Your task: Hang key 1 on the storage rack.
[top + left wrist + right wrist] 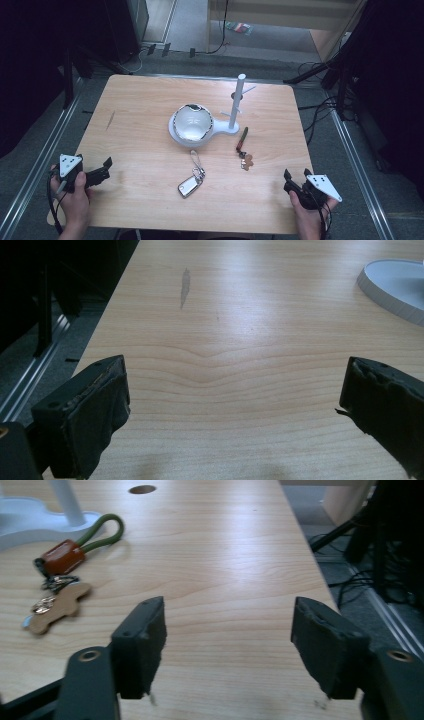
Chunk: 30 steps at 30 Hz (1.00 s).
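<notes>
- While both my hands rest at the near edge of the wooden table (150,115), my left gripper (102,169) sits at the near left corner with its jaws spread wide and only bare wood between them.
- My right gripper (295,176) sits at the near right corner, jaws parted too, gripping nothing; in the right gripper view its pads (142,640) frame empty tabletop.
- The silver key fob (190,186) lies flat between my two grippers, well apart from each, its ring and strap stretching away from me toward the white stand (232,117).
- The second keychain (243,148), with its green loop, brown sleeve and a tan wooden tag, lies near the stand's base, ahead of my right gripper and to its left.
- A glossy bowl (190,123) sits on the stand's round tray, beside the upright post with its pegs.
</notes>
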Tool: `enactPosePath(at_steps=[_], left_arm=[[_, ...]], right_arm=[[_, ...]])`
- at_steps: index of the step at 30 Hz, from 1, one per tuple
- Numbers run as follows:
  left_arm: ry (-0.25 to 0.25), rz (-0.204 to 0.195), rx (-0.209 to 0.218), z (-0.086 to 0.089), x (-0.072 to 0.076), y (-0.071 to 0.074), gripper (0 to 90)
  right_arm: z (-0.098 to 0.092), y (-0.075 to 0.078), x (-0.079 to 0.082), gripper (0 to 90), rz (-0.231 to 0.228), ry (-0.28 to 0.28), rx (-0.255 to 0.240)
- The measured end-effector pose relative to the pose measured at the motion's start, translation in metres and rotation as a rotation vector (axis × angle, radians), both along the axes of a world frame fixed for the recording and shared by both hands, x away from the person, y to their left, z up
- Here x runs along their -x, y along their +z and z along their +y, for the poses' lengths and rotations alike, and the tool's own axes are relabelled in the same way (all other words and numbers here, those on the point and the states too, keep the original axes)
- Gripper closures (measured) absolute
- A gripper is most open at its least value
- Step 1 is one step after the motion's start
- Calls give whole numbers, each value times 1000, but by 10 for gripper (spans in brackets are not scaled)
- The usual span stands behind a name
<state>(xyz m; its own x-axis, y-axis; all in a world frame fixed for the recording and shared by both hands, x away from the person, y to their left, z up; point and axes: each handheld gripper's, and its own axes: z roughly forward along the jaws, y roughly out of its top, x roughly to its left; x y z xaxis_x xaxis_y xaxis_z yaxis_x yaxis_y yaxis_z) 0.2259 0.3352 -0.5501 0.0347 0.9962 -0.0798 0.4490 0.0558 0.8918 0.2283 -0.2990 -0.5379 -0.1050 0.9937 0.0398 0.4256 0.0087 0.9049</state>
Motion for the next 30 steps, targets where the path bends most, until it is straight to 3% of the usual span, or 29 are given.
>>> enactPosePath(at_steps=[3, 5, 12, 14, 17, 18, 19, 22, 23, 28, 29, 30], left_arm=[[0, 0, -2, 0, 0, 0, 0], [1, 3, 0, 0, -1, 0, 0], [1, 3, -1, -1, -1, 0, 0], [-2, 6, -1, -2, -1, 0, 0], [-2, 8, 2, -1, -2, 0, 0], [-2, 8, 2, -1, -2, 0, 0], [-1, 9, 4, -1, -2, 0, 0], [2, 6, 3, -1, -2, 0, 0], [4, 7, 2, -1, -2, 0, 0], [4, 5, 5, -1, -2, 0, 0], [4, 6, 5, -1, -2, 0, 0], [3, 7, 4, -1, -1, 0, 0]], right_arm=[[1, 0, 0, 351, 12, 22, 1], [10, 2, -1, 356, 39, -1, 81], [26, 9, -5, 394, 77, 56, 88], [37, 14, -11, 413, 116, 117, 93], [46, 16, -18, 418, 178, 162, 115], [46, 16, -18, 418, 178, 162, 115], [53, 16, -23, 419, 216, 182, 124], [59, 17, -28, 420, 254, 176, 150], [62, 20, -35, 420, 305, 197, 135], [65, 29, -46, 420, 359, 220, 109], [69, 34, -53, 420, 394, 229, 140], [69, 34, -53, 420, 394, 229, 140]])
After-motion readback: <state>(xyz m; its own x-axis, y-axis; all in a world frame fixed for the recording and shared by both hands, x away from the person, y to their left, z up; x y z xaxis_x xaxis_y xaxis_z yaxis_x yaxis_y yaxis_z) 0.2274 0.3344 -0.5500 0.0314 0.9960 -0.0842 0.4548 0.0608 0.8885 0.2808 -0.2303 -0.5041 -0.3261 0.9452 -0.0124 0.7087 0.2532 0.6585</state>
